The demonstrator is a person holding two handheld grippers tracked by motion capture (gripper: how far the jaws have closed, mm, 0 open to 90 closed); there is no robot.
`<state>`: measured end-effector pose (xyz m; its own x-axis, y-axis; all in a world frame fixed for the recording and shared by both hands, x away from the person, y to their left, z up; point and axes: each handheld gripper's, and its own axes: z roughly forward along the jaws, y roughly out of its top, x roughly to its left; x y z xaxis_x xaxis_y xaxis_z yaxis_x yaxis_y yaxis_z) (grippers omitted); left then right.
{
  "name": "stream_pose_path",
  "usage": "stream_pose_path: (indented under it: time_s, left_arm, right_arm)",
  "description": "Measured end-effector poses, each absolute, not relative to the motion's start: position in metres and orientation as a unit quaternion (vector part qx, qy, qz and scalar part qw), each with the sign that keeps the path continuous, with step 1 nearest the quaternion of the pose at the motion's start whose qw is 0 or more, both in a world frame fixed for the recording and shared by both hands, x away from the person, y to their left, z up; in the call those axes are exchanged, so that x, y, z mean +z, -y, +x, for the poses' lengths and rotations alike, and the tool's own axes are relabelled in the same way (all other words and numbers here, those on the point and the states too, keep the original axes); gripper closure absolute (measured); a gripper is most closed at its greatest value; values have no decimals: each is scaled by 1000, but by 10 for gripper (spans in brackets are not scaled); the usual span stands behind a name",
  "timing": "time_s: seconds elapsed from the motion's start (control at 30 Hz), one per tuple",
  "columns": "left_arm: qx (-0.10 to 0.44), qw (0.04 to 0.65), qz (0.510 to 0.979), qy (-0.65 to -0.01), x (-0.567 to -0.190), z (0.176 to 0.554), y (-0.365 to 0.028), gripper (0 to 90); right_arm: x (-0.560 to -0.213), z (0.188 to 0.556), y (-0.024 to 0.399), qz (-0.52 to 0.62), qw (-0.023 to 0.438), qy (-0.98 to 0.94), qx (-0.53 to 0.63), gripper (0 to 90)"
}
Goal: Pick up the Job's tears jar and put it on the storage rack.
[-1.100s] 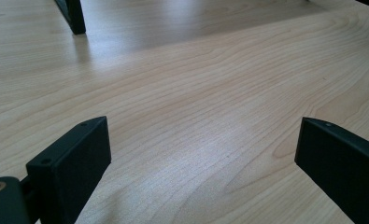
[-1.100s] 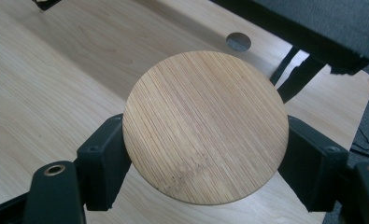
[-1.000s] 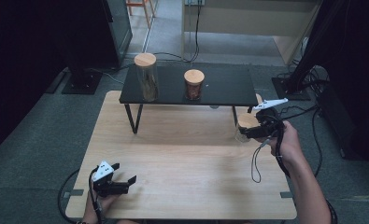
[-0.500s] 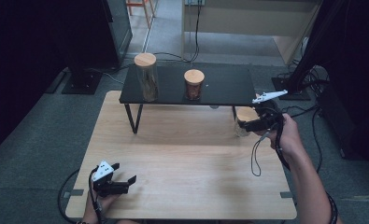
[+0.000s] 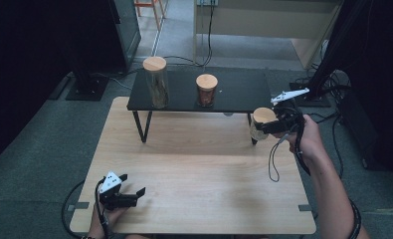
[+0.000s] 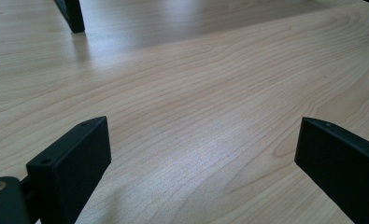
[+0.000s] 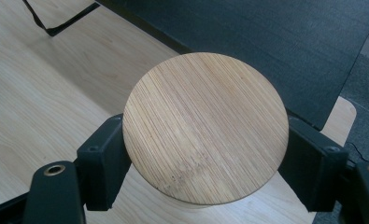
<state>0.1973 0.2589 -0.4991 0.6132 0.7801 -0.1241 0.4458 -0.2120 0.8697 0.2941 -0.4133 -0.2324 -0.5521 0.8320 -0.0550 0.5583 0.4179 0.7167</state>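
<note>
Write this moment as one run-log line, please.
right gripper: shut on jar, beside shelf | left gripper: open, over table

High view: fixed overhead, looking forward and down on the wooden table [image 5: 199, 164]. Both gripper views ride close, left skimming the tabletop, right looking down; all share it.

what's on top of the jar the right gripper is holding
A round bamboo lid caps the jar, clamped at both sides by the right gripper. The lid hides the jar's inside; its pale body reveals no contents.
</note>
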Motion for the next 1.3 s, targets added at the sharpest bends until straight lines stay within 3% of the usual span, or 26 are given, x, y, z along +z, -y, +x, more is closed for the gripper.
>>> stream_pose_path:
  time_s: [1.3]
  left_arm:
    - [173, 480, 762, -399, -499, 199, -260, 39]
  right_arm:
    - [-195, 338, 406, 422, 207, -816, 335, 244]
